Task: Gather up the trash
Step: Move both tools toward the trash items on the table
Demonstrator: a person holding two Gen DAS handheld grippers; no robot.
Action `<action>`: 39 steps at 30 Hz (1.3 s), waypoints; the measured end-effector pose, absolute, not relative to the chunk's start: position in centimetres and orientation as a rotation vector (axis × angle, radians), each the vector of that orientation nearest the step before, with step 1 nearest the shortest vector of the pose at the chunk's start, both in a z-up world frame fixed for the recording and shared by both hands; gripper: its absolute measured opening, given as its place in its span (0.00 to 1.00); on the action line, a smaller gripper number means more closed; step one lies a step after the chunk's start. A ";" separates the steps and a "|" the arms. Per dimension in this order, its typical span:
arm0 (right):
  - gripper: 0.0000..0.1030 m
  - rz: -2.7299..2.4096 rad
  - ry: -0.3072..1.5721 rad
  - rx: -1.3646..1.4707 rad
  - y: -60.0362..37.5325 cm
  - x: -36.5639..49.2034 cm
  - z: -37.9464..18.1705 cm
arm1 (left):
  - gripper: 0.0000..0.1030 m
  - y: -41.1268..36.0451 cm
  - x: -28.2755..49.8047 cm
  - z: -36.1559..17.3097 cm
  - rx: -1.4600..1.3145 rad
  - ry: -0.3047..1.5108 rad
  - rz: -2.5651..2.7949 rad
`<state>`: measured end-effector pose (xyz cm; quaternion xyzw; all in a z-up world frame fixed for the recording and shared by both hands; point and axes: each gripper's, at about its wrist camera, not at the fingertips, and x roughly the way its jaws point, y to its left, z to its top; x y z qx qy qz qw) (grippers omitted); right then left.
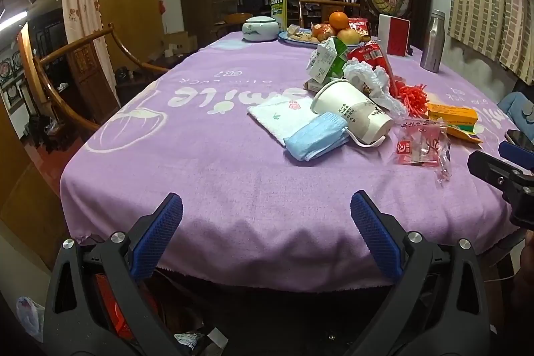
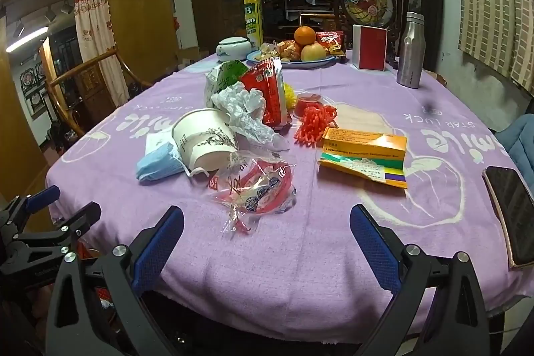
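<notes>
- Left gripper: fingers spread wide apart, nothing between them; it hangs over the near edge of the table, well short of the trash.
- Right gripper: fingers likewise spread apart and holding nothing, over the near edge; the clear wrapper lies just beyond its tips.
- Table: covered by a purple cloth; its near hem is in shadow and what lies under it is hard to make out.
- Paper cup: on its side, near the middle of the trash pile, touching the blue face mask (the mask strap runs under the cup).
- Crumpled white bag: behind the cup, leaning on a red packet; it hides the packet's lower part.
- Green-and-white carton: partly hidden behind the pile in the right wrist view.
- Red ribbon bundle: just beside the orange box, which rests on a flattened yellow carton.
- Phone: at the right table edge, cut off by the frame.
- Fruit plate, steel bottle: at the far end, well apart from the trash.
- Wrapper print: too blurred to read.
</notes>
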<state>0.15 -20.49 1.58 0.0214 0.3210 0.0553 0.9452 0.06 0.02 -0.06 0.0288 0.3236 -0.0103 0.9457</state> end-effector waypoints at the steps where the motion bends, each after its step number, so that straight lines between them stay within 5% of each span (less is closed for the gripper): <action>1: 0.95 0.110 0.656 0.042 -20.5 0.2 1.5 | 0.93 0.0 0.1 -0.1 0.057 0.661 -0.020; 39: 0.95 0.179 0.712 0.131 -21.2 4.7 -0.5 | 0.93 0.0 6.7 -2.1 0.012 0.788 -0.085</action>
